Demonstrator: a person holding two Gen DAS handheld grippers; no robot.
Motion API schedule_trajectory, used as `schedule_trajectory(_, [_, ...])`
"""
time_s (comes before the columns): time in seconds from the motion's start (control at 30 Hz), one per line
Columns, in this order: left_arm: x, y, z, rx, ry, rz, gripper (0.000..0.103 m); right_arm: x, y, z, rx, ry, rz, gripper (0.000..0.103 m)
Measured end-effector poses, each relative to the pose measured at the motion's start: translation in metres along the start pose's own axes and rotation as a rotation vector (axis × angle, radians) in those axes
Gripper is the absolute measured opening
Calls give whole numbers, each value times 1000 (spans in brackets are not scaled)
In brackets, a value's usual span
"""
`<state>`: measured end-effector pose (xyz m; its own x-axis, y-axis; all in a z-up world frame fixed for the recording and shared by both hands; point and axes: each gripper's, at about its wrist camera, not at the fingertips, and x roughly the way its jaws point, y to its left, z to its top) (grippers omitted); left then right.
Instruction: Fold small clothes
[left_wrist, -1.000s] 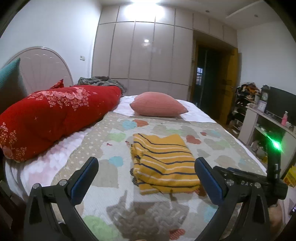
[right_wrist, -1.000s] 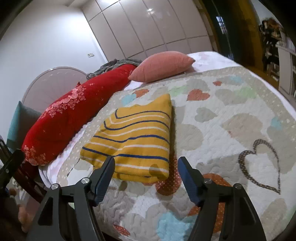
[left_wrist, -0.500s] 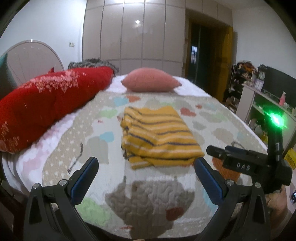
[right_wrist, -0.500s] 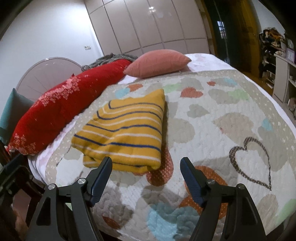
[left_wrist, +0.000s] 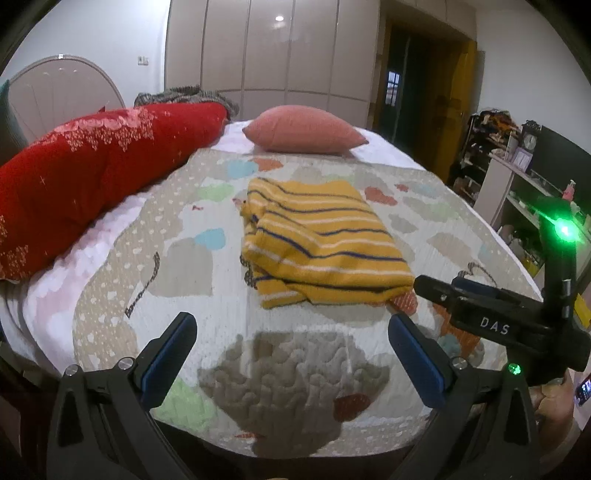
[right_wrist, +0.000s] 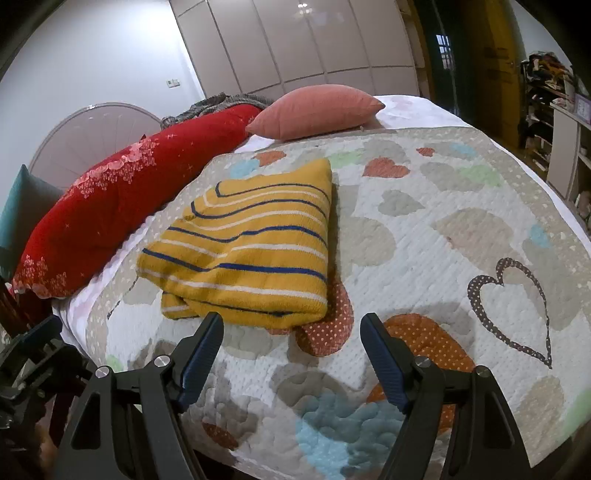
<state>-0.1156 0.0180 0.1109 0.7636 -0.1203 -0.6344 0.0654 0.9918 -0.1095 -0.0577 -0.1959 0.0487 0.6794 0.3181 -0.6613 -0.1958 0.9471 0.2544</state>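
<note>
Hovering: L gripper (left_wrist: 291, 328) & R gripper (right_wrist: 291, 328) wide apart, empty | folded sweater (right_wrist: 247, 243) on quilt (right_wrist: 443, 229)

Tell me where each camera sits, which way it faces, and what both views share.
Left wrist: on the left gripper, facing along the bed toward the wardrobe; its open jaws show, plus the right gripper at right.
Right wrist: on the right gripper, facing across the quilt toward the headboard; its open jaws show, with part of the left gripper at the lower left edge.
Shared: the folded sweater, red bolster and pink pillow.
</note>
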Motion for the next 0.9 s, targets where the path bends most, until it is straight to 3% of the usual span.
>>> schedule_trajectory(0.9, [17, 3, -10, -11, 76, 6, 103, 4, -10, -7, -5, 5, -44, 83])
